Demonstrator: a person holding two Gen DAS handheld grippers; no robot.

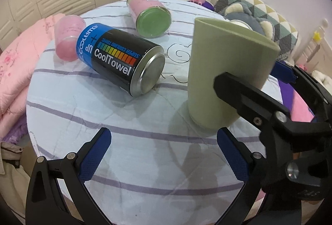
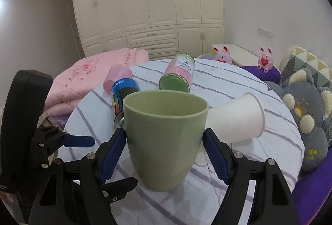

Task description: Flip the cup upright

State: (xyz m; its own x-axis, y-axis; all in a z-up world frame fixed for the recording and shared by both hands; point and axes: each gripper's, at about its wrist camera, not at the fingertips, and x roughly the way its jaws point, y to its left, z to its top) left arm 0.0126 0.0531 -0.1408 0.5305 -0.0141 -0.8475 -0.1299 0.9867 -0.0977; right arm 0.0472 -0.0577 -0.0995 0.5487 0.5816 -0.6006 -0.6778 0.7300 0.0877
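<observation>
The green cup [image 1: 224,75] stands nearly upright, mouth up, its base on the striped tablecloth [image 1: 103,112]. My right gripper [image 2: 165,143] has a blue pad on each side of the cup [image 2: 164,133], shut on it; in the left wrist view one black finger [image 1: 247,100] crosses the cup's side. My left gripper [image 1: 164,154] is open and empty, in front and to the left of the cup. It shows at the left edge of the right wrist view, holding nothing.
A black and blue CoolTowel can [image 1: 122,60], a pink cup [image 1: 68,38] and a pink and green jar [image 1: 150,13] lie on their sides behind. A white paper cup [image 2: 238,119] lies right of the green cup. Pink quilt [image 1: 18,67] left, plush toys [image 2: 307,110] right.
</observation>
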